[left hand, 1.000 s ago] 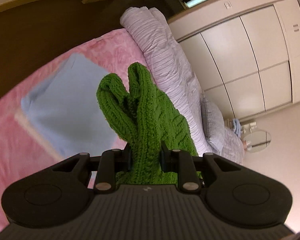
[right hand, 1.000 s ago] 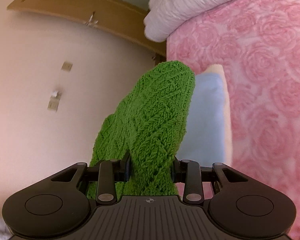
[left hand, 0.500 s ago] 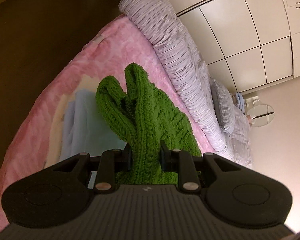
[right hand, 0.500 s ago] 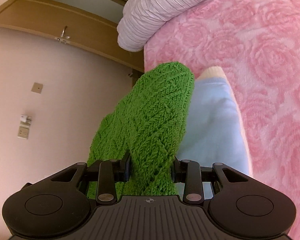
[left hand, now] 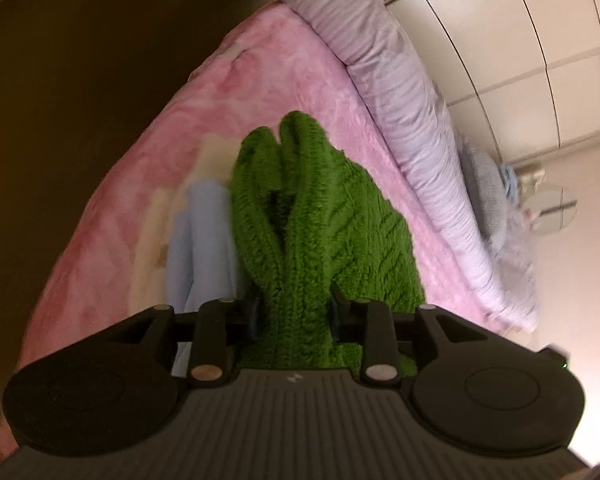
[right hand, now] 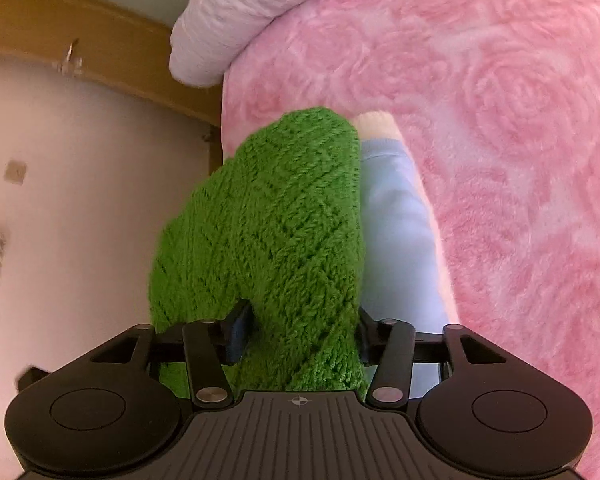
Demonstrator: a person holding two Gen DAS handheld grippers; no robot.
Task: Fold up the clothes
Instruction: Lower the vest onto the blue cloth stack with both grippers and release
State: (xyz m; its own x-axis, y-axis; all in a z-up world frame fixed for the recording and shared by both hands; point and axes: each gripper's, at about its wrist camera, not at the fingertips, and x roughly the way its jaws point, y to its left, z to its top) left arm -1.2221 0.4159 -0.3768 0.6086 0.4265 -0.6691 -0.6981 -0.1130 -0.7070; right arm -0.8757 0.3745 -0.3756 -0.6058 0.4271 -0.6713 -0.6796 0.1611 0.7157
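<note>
Gripping green knit in both tongs; left view, blurred, adds wardrobe.

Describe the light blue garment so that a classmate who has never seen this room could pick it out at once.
Start at the pink rose-patterned blanket covering the bed. On it, just behind the green knit clamped in both jaws, lies the light blue garment. It is smooth, plain and pale, unlike the chunky green knit and the ribbed lilac duvet.
</note>
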